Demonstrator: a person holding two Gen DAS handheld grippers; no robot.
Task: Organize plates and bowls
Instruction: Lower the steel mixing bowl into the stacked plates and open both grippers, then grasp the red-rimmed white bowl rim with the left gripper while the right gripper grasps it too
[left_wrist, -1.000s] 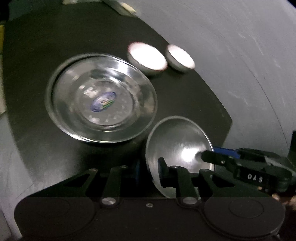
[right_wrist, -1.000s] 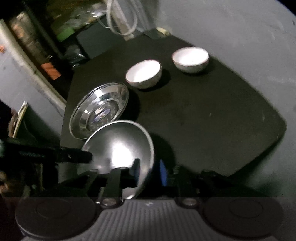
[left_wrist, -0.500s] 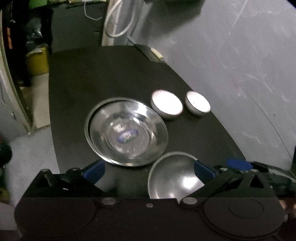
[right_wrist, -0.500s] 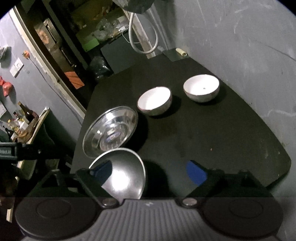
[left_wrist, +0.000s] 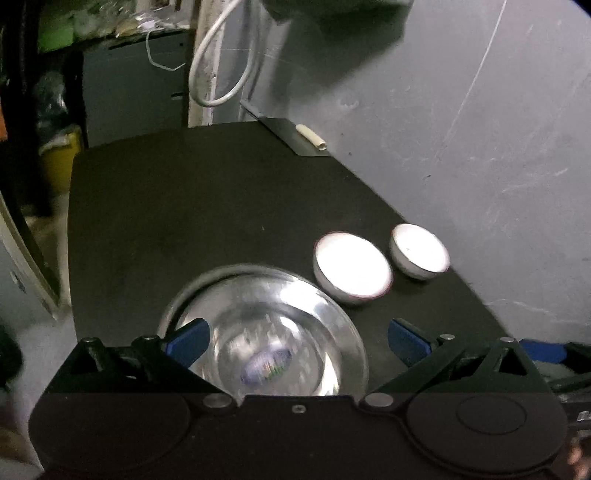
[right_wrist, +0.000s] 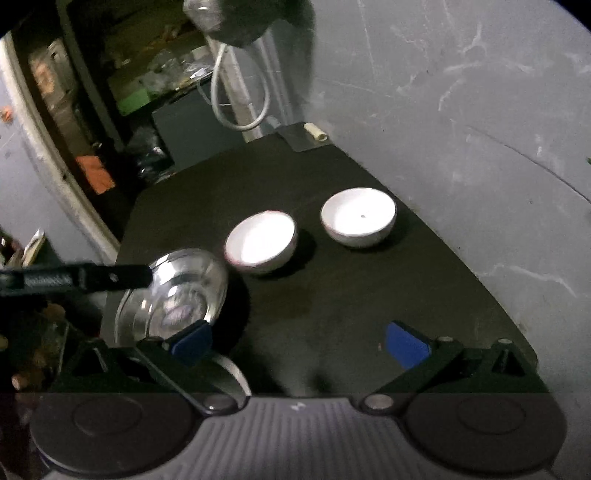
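Both grippers have their fingers wide apart and hold nothing: the left gripper (left_wrist: 297, 341) above the steel plate (left_wrist: 273, 332) near the table's (left_wrist: 184, 206) left edge, the right gripper (right_wrist: 299, 343) nearby. Two white bowls (right_wrist: 261, 243) (right_wrist: 358, 217) stand side by side near the right edge.

Two handheld grippers, each seen from its own wrist camera. The left gripper (left_wrist: 297, 341) has its two blue-padded fingers spread wide apart, with nothing between them; it points forward and down. The right gripper (right_wrist: 301, 341) is also spread wide, blue pads far apart, gripping nothing, and points forward and down. In the right view the left gripper (right_wrist: 85, 278) shows as a dark bar reaching in from the left edge. The hands themselves are too dark to make out.
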